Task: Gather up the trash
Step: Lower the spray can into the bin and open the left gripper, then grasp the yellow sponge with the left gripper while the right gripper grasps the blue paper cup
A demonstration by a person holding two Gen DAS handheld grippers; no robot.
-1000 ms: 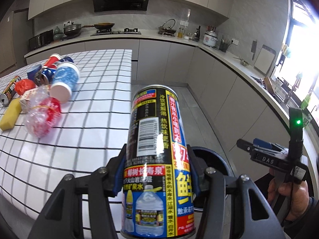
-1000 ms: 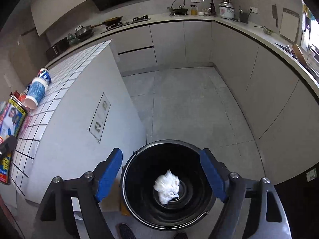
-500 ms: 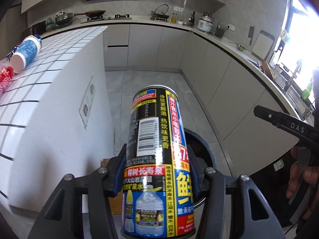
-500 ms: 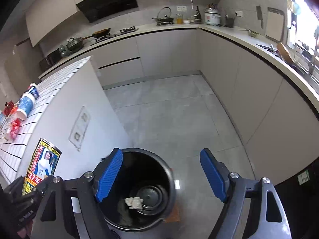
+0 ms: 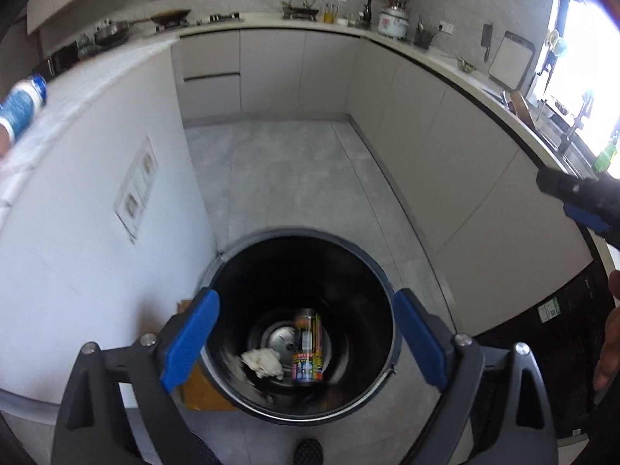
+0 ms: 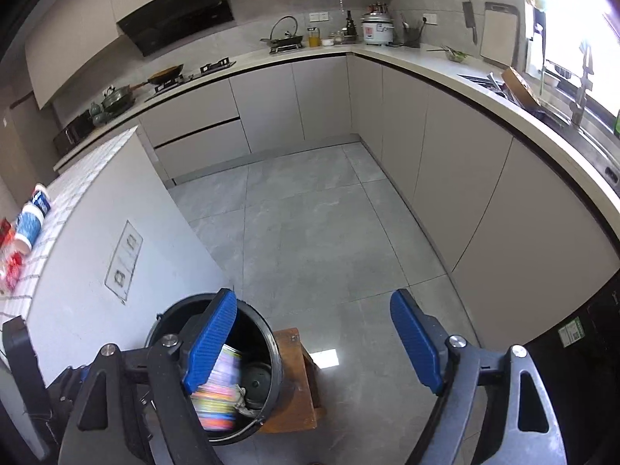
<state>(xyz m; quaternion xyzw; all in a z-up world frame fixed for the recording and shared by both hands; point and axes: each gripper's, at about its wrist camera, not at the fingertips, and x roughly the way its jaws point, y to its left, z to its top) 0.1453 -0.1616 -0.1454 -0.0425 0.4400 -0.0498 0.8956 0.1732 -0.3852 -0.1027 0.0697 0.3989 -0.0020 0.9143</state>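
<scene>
Inside the round black trash bin [image 5: 381, 302], the printed black-and-yellow drink can [image 5: 308, 352] lies beside a crumpled white paper wad [image 5: 263, 362]. Left gripper [image 5: 306, 337] hovers above, jaws apart, empty. Right gripper [image 6: 314, 343] jaws apart, empty, over grey floor tiles [image 6: 310, 232].

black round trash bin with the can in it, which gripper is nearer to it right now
Left. The left gripper hangs open directly above the black round trash bin, its fingers straddling the rim. The right gripper is open too, off to the bin's right over the grey floor tiles.

Bin [image 5: 387, 290] on grey floor [image 5: 302, 178]
</scene>
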